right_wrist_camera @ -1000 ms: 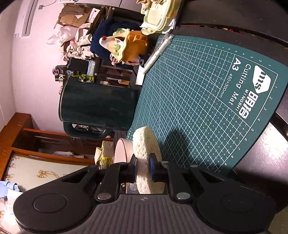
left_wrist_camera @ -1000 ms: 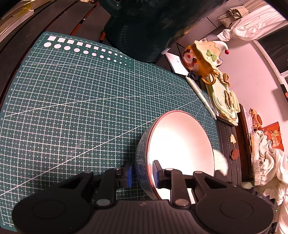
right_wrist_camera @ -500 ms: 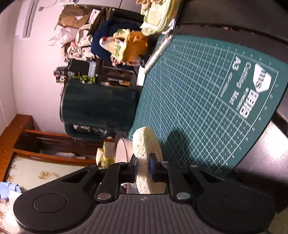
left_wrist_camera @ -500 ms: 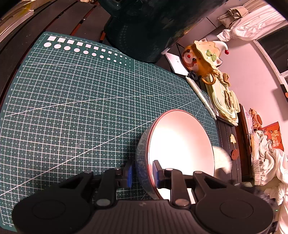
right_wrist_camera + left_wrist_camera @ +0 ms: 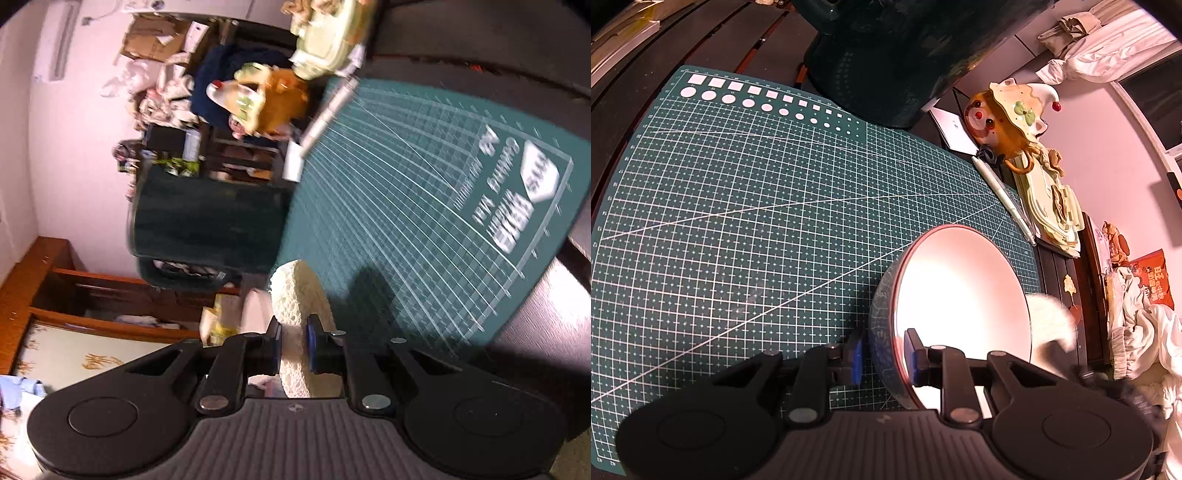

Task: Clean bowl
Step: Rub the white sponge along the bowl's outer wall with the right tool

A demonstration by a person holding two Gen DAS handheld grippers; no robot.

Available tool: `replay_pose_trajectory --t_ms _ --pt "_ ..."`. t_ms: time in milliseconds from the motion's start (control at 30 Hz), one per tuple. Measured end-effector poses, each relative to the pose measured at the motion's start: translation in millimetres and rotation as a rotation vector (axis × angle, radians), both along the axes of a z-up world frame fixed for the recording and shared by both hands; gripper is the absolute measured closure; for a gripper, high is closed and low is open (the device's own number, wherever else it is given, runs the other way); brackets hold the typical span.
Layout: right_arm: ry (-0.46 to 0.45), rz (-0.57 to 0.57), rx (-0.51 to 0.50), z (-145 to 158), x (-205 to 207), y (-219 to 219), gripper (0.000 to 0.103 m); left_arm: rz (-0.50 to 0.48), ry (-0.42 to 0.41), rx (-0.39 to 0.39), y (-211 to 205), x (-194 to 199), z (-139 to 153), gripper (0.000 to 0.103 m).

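Left wrist view has the round glazed bowl, white inside with a reddish rim and a blue patterned outside [image 5: 960, 295], tipped up on its edge over the near right part of the green gridded cutting mat [image 5: 757, 221]. The left gripper [image 5: 882, 354] has its jaws pinching the bowl wall, one pad inside, one outside. That's a thin grip on slick, curved ceramic, so I'd guess any hard sideways push could make it twist or slip out and knock onto the mat.

The right gripper [image 5: 293, 347] has its jaws squeezing a thick round pale yellow sponge [image 5: 299, 295], porous and squashy. It's just beside the bowl rim, blurred at the right edge of the left view, so I can't tell if it's touching. Being soft, it could fold or drag out of the jaws when scrubbing.

Further out: a big dark green mug [image 5: 207, 221] at the mat's far edge, close enough to bump, plus a white pen [image 5: 1004, 195] along the mat's right edge. Tabletop [image 5: 665, 48] is dark slatted wood.
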State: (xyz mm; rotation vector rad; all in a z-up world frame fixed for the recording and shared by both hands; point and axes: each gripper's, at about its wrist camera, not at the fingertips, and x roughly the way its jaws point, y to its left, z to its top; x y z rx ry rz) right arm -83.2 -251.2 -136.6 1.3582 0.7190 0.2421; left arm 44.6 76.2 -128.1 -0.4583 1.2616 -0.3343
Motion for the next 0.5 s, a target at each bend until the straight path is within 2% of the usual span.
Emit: replay_pose_trajectory --t_ms 133,333,500 --pt "-0.05 -0.012 0.002 11 1 -2 0.09 0.001 0.0 -0.002 1 1 -2 0.081" --pt "0.05 0.011 0.012 -13 0 6 0.09 0.003 0.0 -0.008 5 3 -3 0.081" --pt "-0.011 -0.012 0.008 4 0 -3 0.09 0.003 0.003 -0.005 12 3 -6 0.081"
